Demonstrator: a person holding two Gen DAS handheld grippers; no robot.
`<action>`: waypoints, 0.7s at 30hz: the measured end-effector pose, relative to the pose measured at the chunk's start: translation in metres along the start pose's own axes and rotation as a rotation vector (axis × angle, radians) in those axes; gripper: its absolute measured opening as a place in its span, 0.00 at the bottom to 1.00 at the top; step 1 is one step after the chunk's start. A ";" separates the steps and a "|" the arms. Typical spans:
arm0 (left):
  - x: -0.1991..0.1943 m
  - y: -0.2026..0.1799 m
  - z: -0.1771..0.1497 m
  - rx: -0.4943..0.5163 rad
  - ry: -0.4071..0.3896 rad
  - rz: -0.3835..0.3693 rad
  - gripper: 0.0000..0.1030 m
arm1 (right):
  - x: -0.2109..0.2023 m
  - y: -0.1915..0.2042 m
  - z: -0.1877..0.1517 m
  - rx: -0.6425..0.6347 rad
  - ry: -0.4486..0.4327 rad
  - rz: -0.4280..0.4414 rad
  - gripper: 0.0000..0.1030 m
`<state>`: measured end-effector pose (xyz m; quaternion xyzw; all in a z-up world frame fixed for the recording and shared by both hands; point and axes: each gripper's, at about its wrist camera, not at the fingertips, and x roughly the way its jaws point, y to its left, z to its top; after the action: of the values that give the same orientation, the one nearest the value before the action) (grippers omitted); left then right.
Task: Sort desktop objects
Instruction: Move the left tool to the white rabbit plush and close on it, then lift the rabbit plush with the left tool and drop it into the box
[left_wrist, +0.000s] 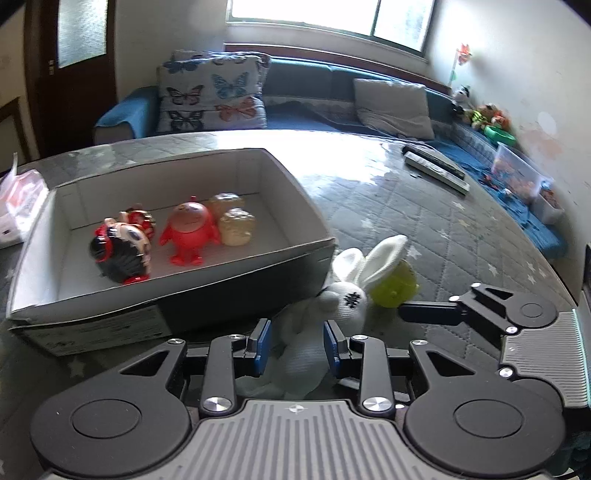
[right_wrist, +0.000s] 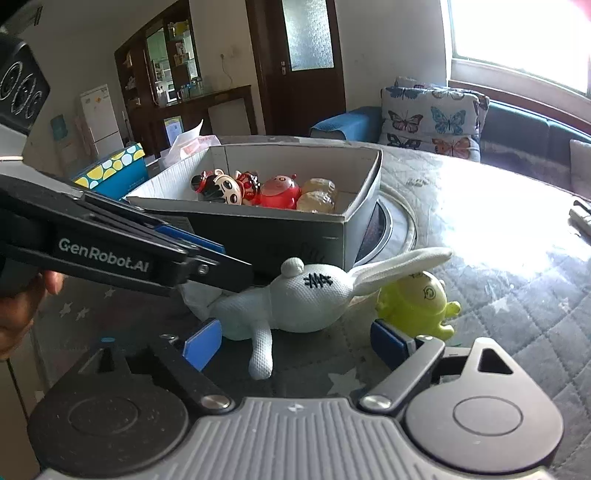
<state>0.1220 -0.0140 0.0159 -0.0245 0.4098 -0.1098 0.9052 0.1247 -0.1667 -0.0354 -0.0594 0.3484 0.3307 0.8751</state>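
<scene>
Rabbit first, it seems: the white knitted rabbit (right_wrist: 306, 295) lies on its side on the quilted counter (left_wrist: 424, 229), just in front of the cardboard box (left_wrist: 236, 273) and touching, or nearly touching, the yellow-green figurine (right_wrist: 417, 299) at its ears. The left tongs (left_wrist: 297, 347) have their blue pads either side of the rabbit's soft lower body, the jaws part-closed — whether they already pinch the fabric I cannot tell. The right tongs (right_wrist: 295, 343) stand wide apart, hovering low over the rabbit's dangling leg with nothing between them. Inside the box sit a red round figure (left_wrist: 188, 232), two amber ones (left_wrist: 236, 225) and a black-and-red doll (left_wrist: 118, 251), so sorting looks well along, with the rabbit and the green toy left outside. To do this step well, I would close the left tongs firmly on the thick of the body rather than loose cloth, since the toy is limp and will sag; lift high enough for the ears to clear the box's near wall, and keep the right tongs out of the way — or send them for the green figurine.
</scene>
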 end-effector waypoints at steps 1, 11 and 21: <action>0.003 -0.001 0.001 0.002 0.007 -0.004 0.33 | 0.001 0.000 -0.001 0.000 0.002 0.001 0.86; 0.022 0.000 0.002 -0.001 0.074 -0.037 0.33 | 0.018 0.005 0.002 -0.007 0.026 0.033 0.82; 0.033 0.006 0.003 -0.021 0.102 -0.090 0.33 | 0.031 0.005 0.003 -0.005 0.035 0.051 0.80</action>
<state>0.1468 -0.0154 -0.0073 -0.0469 0.4549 -0.1470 0.8771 0.1404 -0.1450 -0.0524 -0.0583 0.3641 0.3529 0.8599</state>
